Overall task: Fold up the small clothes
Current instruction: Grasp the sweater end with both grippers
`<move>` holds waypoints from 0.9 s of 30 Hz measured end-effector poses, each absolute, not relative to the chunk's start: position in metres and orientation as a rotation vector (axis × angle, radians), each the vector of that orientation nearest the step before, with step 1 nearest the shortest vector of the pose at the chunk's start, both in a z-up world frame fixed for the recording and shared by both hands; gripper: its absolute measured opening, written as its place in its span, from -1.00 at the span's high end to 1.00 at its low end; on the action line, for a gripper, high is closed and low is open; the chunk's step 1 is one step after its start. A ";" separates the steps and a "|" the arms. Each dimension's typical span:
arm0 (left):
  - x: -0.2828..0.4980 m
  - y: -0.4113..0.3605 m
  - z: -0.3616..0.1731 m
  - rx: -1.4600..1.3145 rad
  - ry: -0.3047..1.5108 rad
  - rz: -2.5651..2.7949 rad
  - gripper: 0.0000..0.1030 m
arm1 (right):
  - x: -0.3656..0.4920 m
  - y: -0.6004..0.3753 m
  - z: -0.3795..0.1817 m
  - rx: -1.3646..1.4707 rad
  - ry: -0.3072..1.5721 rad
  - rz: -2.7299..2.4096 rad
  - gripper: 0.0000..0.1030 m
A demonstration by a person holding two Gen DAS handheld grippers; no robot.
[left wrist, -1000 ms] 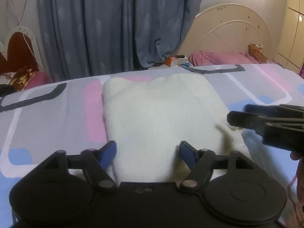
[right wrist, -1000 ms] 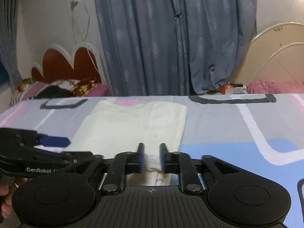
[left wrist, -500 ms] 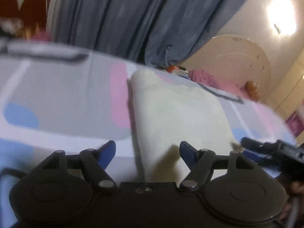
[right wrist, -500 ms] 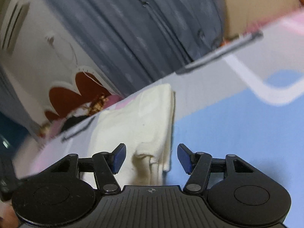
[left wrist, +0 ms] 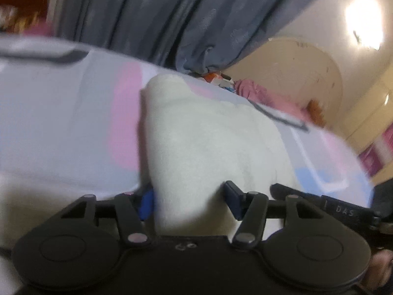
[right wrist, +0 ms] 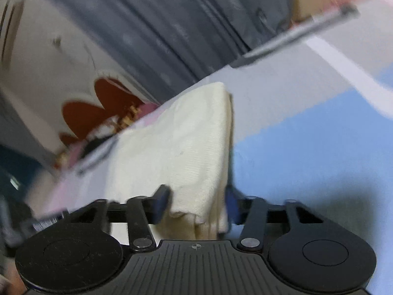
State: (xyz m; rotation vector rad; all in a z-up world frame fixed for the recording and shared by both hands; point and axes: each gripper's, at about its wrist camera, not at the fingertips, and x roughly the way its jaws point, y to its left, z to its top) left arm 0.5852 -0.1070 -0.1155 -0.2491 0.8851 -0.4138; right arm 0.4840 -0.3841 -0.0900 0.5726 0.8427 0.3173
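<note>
Since one second ago, both views have tilted and the right gripper (right wrist: 196,202) has released its pinch. It now stands wide, straddling the near corner of the cream knitted folded garment (right wrist: 186,147) on the pastel-patterned bedsheet (right wrist: 307,152). The left gripper (left wrist: 189,200), equally wide, straddles the garment's (left wrist: 208,147) near edge at 6 o'clock; contact is unclear.

Ahead of me the bedspread (left wrist: 61,113) runs in grey, pink, white and blue patches, and past its far edge blue-grey curtains (left wrist: 152,17) hang across the wall. Up to my right a cream arched headboard (left wrist: 302,73) stands under a bright wall lamp (left wrist: 363,24). To my left a red scalloped headboard (right wrist: 86,110) leans against a pale wall (right wrist: 49,36).
</note>
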 end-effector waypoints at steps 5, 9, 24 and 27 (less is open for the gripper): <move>0.556 -0.138 -0.084 0.017 0.723 -0.373 0.48 | 0.463 -0.338 -0.068 0.276 0.733 0.247 0.51; 0.537 -0.144 -0.071 0.082 0.679 -0.368 0.48 | 0.432 -0.332 -0.045 0.226 0.640 0.238 0.53; 0.526 -0.124 -0.073 0.041 0.683 -0.378 0.50 | 0.423 -0.328 -0.049 0.264 0.678 0.204 0.53; 0.517 -0.112 -0.062 0.048 0.658 -0.370 0.50 | 0.419 -0.310 -0.036 0.222 0.652 0.214 0.53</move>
